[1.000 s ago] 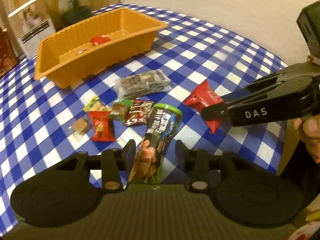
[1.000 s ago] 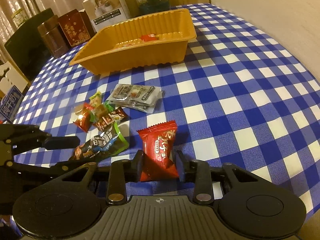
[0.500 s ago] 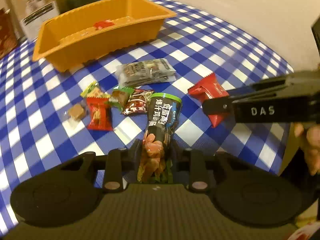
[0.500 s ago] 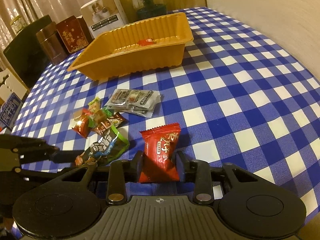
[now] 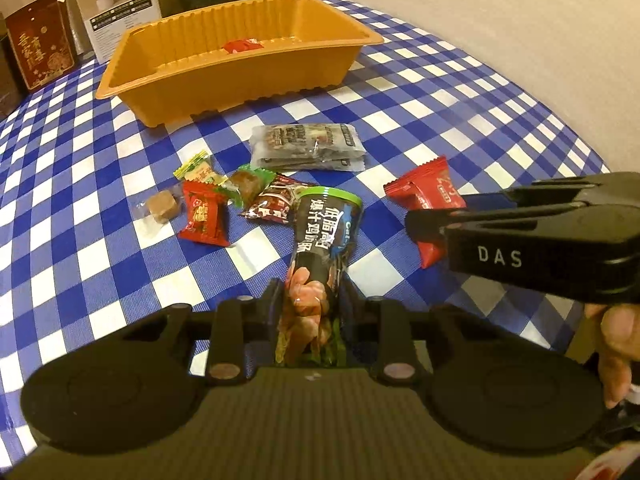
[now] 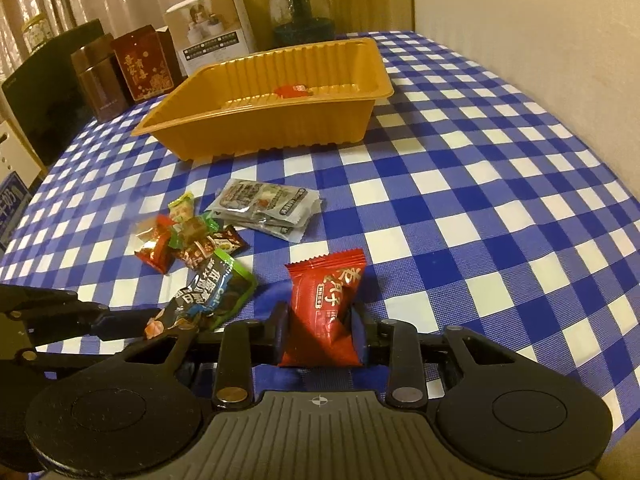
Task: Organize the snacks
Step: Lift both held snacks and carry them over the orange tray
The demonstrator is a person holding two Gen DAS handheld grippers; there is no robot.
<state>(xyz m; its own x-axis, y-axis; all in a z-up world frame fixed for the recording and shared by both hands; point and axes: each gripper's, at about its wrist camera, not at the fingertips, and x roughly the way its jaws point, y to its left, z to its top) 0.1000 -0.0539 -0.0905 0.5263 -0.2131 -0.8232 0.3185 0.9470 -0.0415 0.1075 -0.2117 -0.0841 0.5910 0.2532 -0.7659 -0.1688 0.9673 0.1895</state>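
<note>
The left claw [image 5: 310, 300] is clamped on the lower end of a dark snack pouch with a green top [image 5: 320, 248]; the pouch runs straight out between its two fingers, its green end toward the middle of the counter [image 5: 500, 92]. The right claw [image 6: 320, 328] is clamped on the lower part of a red snack packet [image 6: 326, 300], which stands up between its fingers with its crimped top edge pointing away from the camera. In the left wrist view that red packet shows just to the right of the dark pouch, apart from it. Beyond the two held packs, a cluster of small wrapped sweets [image 5: 208, 204] lies on the checked cloth toward the left, and a stack of clear grey sachets [image 5: 308, 146] lies just behind them. Farther back, toward the counter's far edge, sits an orange tray [image 5: 192, 92] with one small red wrapper [image 5: 242, 45] inside it. Boxes [image 6: 208, 32] and a dark red tin [image 6: 140, 64] stand along the far left edge.
</note>
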